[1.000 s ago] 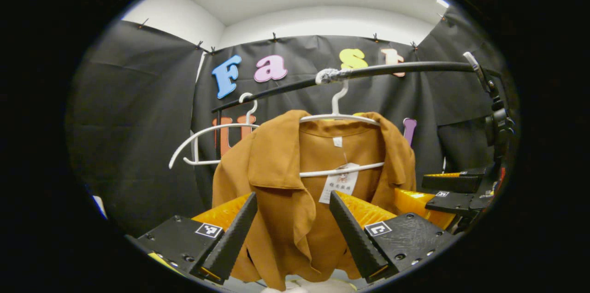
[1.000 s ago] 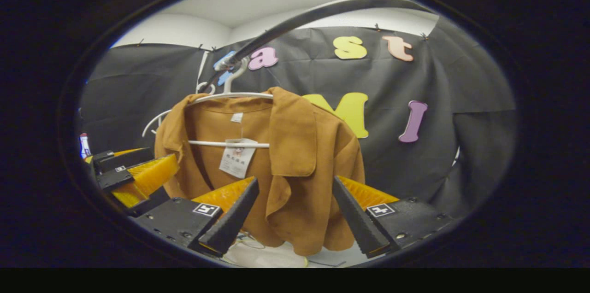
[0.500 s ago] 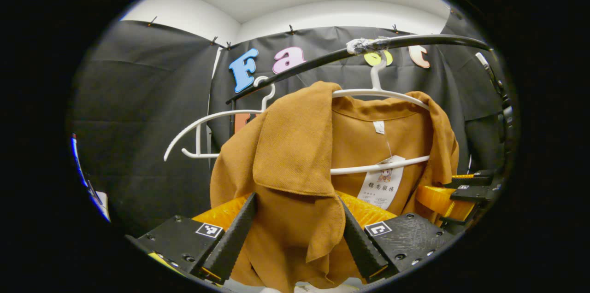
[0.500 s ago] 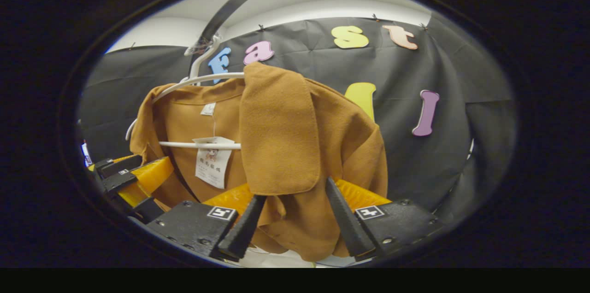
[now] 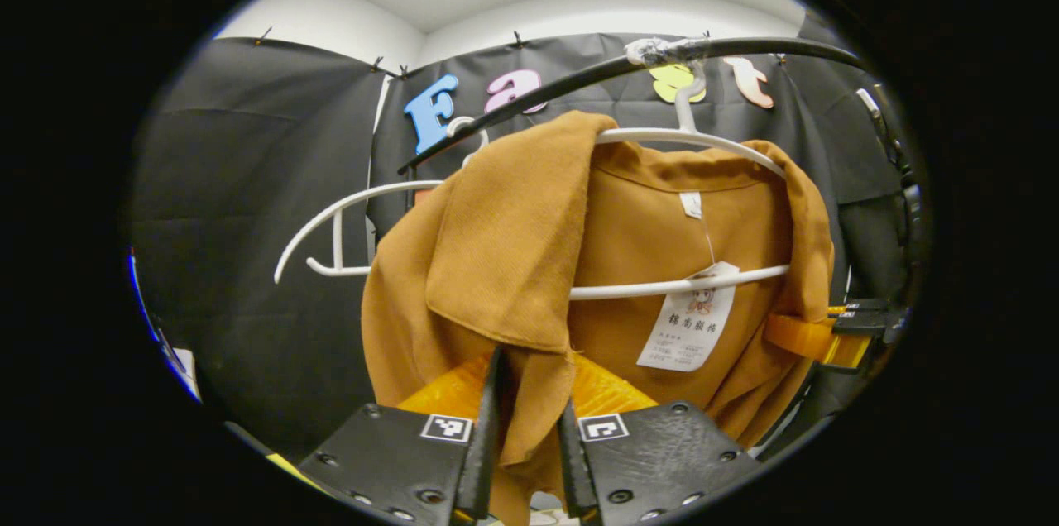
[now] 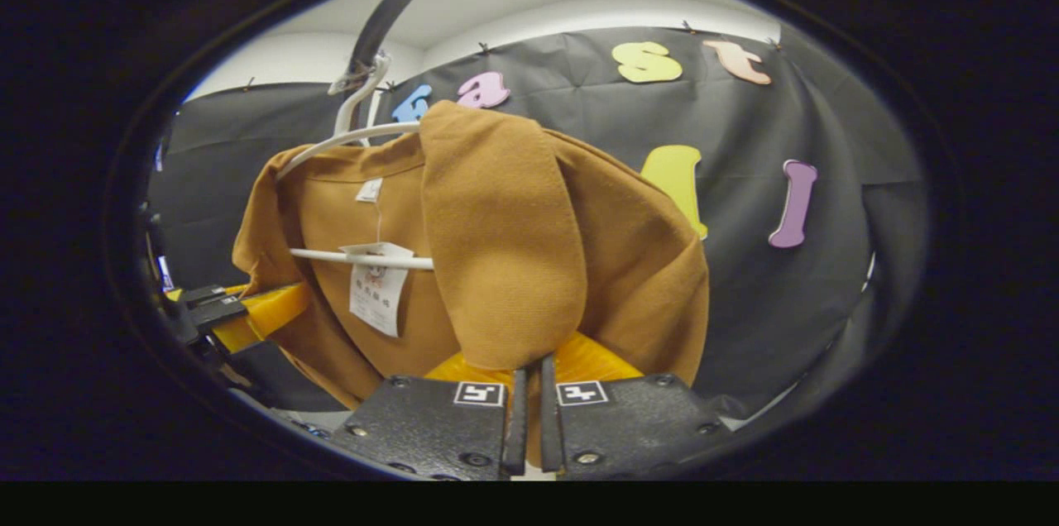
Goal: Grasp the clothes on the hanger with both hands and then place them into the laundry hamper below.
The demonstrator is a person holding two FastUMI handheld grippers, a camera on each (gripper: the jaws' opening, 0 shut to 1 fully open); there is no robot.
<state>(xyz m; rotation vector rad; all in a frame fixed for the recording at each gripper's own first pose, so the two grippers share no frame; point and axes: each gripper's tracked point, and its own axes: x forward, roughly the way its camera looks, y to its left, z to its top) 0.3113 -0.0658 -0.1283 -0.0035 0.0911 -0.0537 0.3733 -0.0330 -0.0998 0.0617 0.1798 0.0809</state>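
A brown collared shirt hangs on a white hanger from a black rail. A paper tag dangles inside the neck. My left gripper is shut on the shirt's front edge under one collar flap. My right gripper is shut on the front edge under the other collar flap. Each gripper also appears at the side of the other's view: the right gripper and the left gripper. The hamper is out of sight.
A second, bare white hanger hangs on the same rail to the left of the shirt. A black stand with clamps rises at the right edge. Black cloth walls close in behind and on both sides.
Both grippers moved in onto the shirt front and went from wide open to shut on the cloth below the collar flaps. The shirt looms larger in both views.
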